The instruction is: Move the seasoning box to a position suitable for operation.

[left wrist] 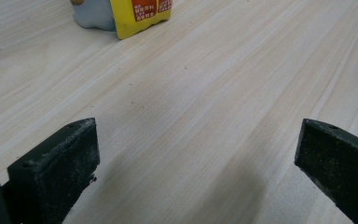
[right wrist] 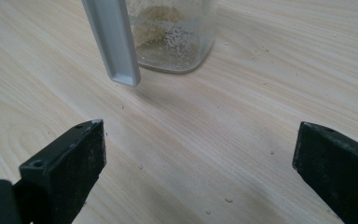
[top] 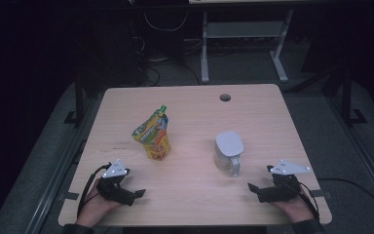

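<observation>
A yellow and orange spouted pouch (top: 152,134) with a green cap stands left of the table's middle; its yellow base (left wrist: 137,16) shows at the top of the left gripper view. A clear jug with a grey lid and handle (top: 228,152) stands right of the middle; its grey handle (right wrist: 113,42) and glass base with crumbs (right wrist: 175,37) are in the right gripper view. My left gripper (top: 135,196) rests near the front left edge, open, with bare wood between its fingers (left wrist: 60,168). Near the front right edge, my right gripper (top: 254,189) is open and holds nothing, short of the jug.
The light wooden table (top: 195,112) has a round cable hole (top: 225,97) near its far edge. Small crumbs lie on the wood in front of the jug. Beyond the table are a white desk frame (top: 243,39) and cables on the dark floor.
</observation>
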A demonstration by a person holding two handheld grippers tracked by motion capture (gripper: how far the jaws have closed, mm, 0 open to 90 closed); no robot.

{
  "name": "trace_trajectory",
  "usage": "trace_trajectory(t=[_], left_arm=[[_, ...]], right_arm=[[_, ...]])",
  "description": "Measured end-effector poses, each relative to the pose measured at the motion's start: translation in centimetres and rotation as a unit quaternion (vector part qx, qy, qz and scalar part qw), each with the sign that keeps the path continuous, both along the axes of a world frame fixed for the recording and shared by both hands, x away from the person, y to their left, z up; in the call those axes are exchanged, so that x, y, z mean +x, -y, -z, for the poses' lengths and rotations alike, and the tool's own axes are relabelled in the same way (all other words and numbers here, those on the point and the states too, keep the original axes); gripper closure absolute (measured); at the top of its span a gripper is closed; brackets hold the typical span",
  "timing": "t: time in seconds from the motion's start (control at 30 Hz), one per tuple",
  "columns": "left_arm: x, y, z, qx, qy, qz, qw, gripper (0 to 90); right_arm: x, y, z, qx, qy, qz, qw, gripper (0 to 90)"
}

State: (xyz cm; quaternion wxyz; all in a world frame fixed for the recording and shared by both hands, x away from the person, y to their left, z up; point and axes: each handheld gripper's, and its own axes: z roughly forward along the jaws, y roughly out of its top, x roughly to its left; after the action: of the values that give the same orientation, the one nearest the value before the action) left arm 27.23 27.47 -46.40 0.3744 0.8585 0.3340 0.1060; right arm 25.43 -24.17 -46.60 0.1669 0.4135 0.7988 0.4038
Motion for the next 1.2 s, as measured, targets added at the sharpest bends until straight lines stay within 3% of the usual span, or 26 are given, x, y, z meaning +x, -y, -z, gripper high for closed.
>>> trace_trajectory(t=[0.7, 1.2], left_arm=[[0.0, 0.3, -0.1, -0.014, -0.004, 0.005, 0.9999, 0.0], [-0.1, 0.9, -0.1, -0.008, -0.004, 0.017, 0.9998, 0.0]], right_arm=[[-0.4, -1.3, -1.3, 0.017, -0.007, -0.010, 0.9998, 6.4], [0.1, -3.2, -2.6, 0.032, -0.006, -0.016, 0.9993, 17.2]])
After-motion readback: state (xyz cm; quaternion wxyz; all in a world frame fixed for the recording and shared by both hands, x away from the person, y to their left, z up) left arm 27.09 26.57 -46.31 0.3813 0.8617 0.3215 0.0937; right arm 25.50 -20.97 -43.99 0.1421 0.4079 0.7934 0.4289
